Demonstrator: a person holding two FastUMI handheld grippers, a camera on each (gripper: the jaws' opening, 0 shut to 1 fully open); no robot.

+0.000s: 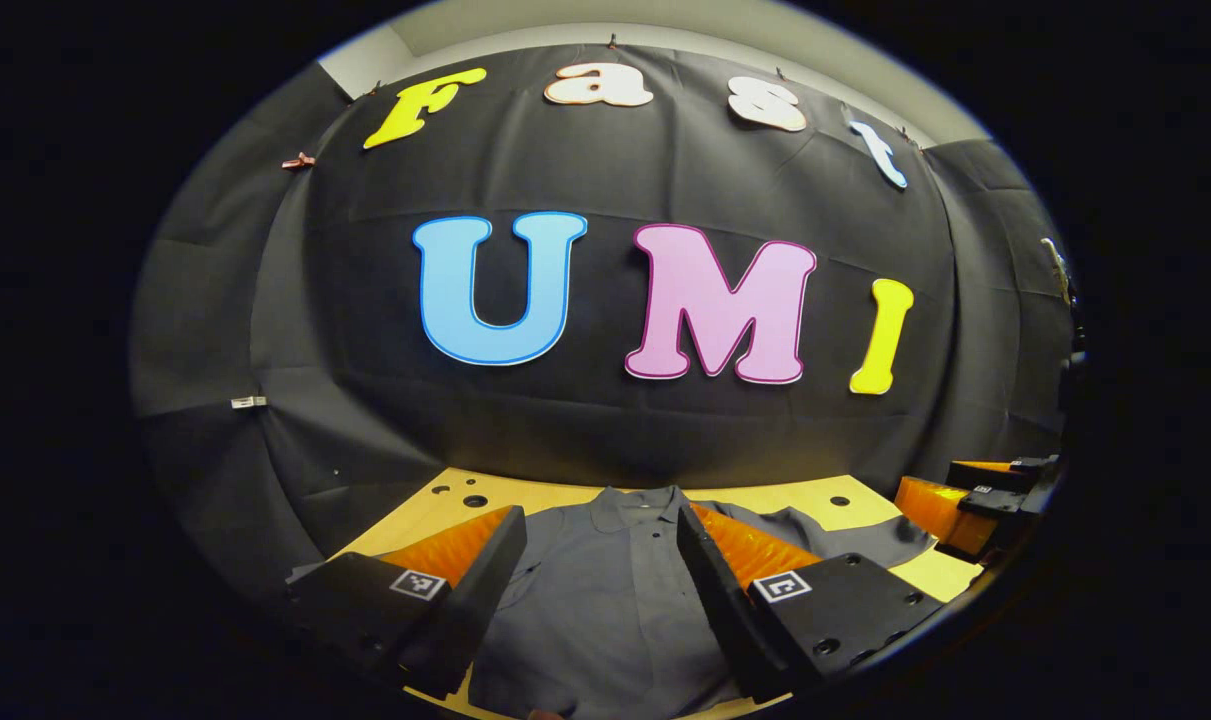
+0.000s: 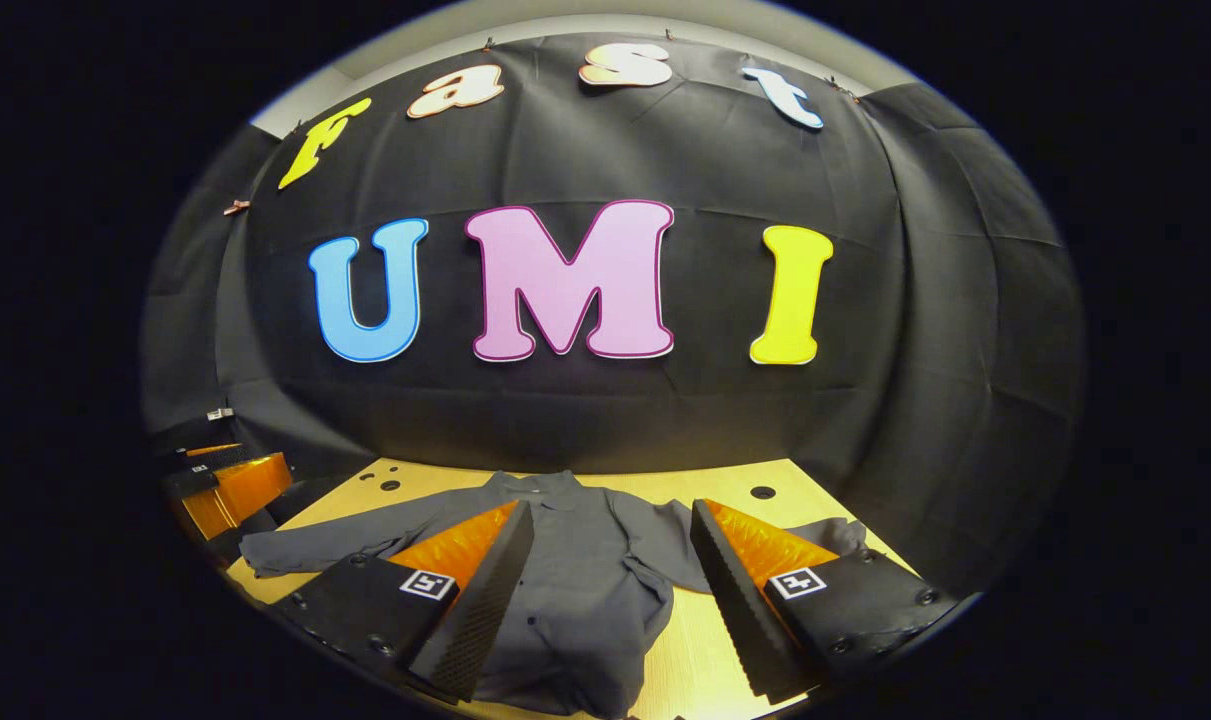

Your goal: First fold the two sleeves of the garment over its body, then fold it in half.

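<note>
Wooden table (image 2: 705, 480) | one grey shirt (image 2: 575, 560), two sleeves spread | two tools: left (image 1: 600, 560), right (image 2: 613, 555), both apart

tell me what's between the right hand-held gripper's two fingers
In the right gripper view, the right hand-held gripper is open over the shirt. Between its fingers lie grey shirt cloth and, toward the right finger, a strip of bare table.

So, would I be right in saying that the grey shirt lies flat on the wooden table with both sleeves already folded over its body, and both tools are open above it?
Not quite: the sleeves are not folded yet. In the right gripper view the grey shirt lies on the wooden table with both sleeves spread out to the sides. The rest holds: the left tool and right tool are both open above it.
</note>
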